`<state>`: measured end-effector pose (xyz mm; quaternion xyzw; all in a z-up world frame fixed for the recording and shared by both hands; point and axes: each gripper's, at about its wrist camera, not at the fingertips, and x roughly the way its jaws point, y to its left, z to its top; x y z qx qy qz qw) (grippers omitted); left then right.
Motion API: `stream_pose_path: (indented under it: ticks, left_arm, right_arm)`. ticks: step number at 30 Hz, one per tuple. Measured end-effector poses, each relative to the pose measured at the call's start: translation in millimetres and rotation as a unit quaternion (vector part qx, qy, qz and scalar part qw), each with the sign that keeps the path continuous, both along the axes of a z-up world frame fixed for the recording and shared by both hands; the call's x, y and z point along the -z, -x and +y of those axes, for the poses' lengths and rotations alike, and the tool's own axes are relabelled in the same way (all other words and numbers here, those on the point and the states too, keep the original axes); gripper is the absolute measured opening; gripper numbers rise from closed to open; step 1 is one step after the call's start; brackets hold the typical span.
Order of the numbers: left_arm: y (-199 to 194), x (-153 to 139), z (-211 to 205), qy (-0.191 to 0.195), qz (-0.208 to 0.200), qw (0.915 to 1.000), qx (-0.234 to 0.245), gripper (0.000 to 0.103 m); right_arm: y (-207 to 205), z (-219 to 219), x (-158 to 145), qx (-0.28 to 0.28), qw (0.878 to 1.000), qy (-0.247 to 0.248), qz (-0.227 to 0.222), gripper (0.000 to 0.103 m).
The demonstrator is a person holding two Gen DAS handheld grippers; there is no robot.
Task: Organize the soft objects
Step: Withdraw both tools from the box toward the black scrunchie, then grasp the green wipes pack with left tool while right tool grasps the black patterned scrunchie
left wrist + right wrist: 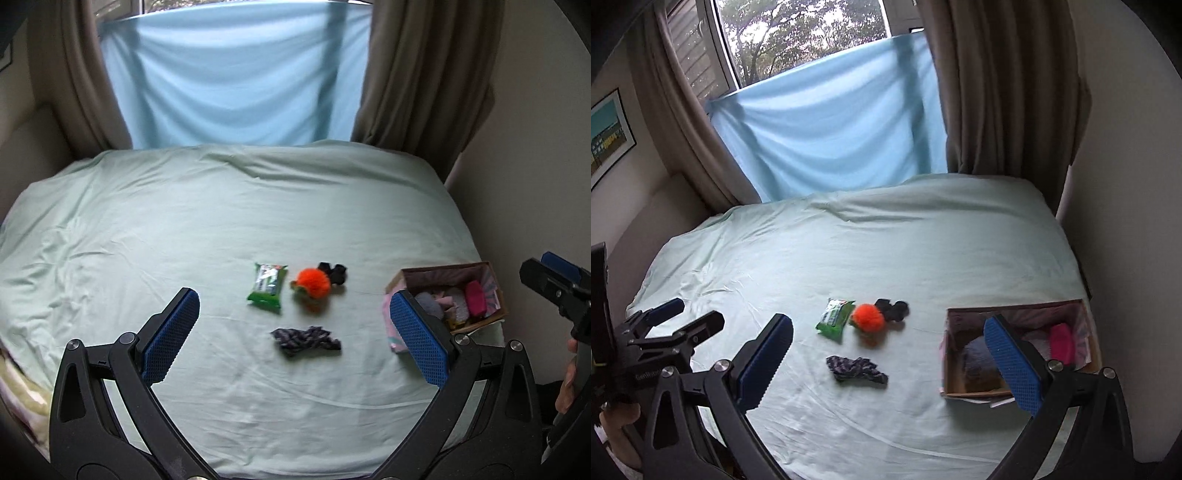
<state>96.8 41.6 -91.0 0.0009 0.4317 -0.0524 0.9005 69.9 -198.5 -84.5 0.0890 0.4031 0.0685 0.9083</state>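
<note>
Bed (184, 221) in pale green sheet, brown curtains (406, 92), blue cloth (229, 81) over window.

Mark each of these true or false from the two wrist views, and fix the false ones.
1. Both grippers are open and hold nothing. True: the left gripper and the right gripper are spread wide above the bed.
2. The box is empty. False: the box holds soft items, including a pink one.
3. The orange pom-pom lies between the green packet and a black item. True.
4. The patterned dark cloth lies inside the box. False: the patterned dark cloth lies on the bed, nearer the cameras than the pom-pom.
</note>
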Motion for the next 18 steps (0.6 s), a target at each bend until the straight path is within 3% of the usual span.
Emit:
stream_pose_path:
  ticks: [5, 9, 18]
  left_arm:
    - [-20.1, 13.4, 32.0, -0.001, 0.016, 0.9999, 0.004, 0.103]
    - [-44.8, 36.8, 53.1, -0.004, 0.04, 0.9991, 0.015, 0.103]
    - [-118.2, 121.3, 70.5, -0.015, 0.1, 0.9928, 0.064, 0.103]
  right_arm:
    - [-9.2, 31.4, 15.5, 0.01, 1.0, -0.007, 0.015, 0.103]
    - [-21.7, 52.4, 44.7, 0.033, 0.998, -0.029, 0.043, 0.103]
    - [-45.8, 91.1, 123.6, 0.076, 0.991, -0.044, 0.103, 0.103]
